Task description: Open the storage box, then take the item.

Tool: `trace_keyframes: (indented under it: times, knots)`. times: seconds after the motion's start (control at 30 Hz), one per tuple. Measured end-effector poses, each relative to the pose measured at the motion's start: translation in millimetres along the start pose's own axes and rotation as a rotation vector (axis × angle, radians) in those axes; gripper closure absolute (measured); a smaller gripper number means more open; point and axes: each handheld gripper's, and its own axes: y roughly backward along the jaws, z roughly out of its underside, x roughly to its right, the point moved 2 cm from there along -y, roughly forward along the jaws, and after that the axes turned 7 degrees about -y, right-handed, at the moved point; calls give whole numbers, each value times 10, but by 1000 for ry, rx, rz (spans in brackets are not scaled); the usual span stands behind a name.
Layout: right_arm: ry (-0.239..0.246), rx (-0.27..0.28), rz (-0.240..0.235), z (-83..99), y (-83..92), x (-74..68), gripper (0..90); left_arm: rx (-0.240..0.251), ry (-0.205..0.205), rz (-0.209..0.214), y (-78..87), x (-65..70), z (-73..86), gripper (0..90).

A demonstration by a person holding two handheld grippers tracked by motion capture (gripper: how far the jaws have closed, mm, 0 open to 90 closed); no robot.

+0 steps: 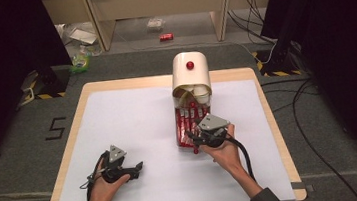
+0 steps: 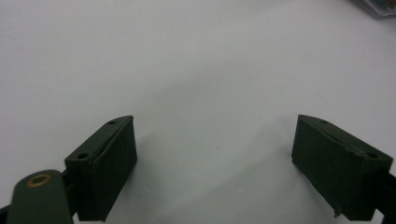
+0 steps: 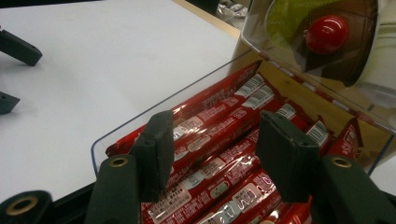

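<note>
1. Your left gripper (image 1: pixel 134 168) lies low over the white sheet (image 1: pixel 134 130) at the near left of the table (image 1: pixel 74 111), your left hand (image 1: pixel 105 181) wrapped around it. Its jaws stand wide apart, with only bare sheet between them in the left gripper view.
2. Right of the table's middle sits a clear tray (image 1: pixel 180 130) packed with red wrapped bars (image 1: pixel 188 119), running lengthwise from near to far.
3. At the tray's far end stands a cream domed box (image 1: pixel 190 74) with a red knob (image 1: pixel 190 65). Something pale sits in its open front, though you cannot tell what from here.
4. Your right gripper (image 1: pixel 195 144) sits at the tray's near end, held by your right hand (image 1: pixel 224 151). In the right gripper view its jaws are partly spread above the bars (image 3: pixel 219 140), gripping nothing, with the tray's clear wall (image 3: pixel 154 116) just beyond them.
</note>
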Motion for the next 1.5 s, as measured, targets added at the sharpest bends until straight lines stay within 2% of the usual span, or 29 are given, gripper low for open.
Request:
trace_keyframes:
  times: [0.3,0.43,0.77,0.93,1.1,1.4,1.5]
  knots:
    - [-11,-17,-3,-15,-105,-30,464,0,1,0,0,0,0,131]
    - [-40,-29,3,-14,-154,-13,467,-1,1,2,-1,-2,-1,130]
    - [-79,-34,7,-1,-193,39,478,-2,1,1,-1,-3,-1,129]
    - [-77,-29,4,-17,-187,17,478,-2,1,1,-1,-3,-1,130]
    - [-66,-48,12,-4,-220,11,481,-2,1,1,-1,-3,0,130]
    - [-89,-69,25,19,-295,-23,531,-1,1,2,-1,-3,0,130]
    - [-74,-79,39,12,-324,-43,536,0,1,1,-1,-1,0,130]
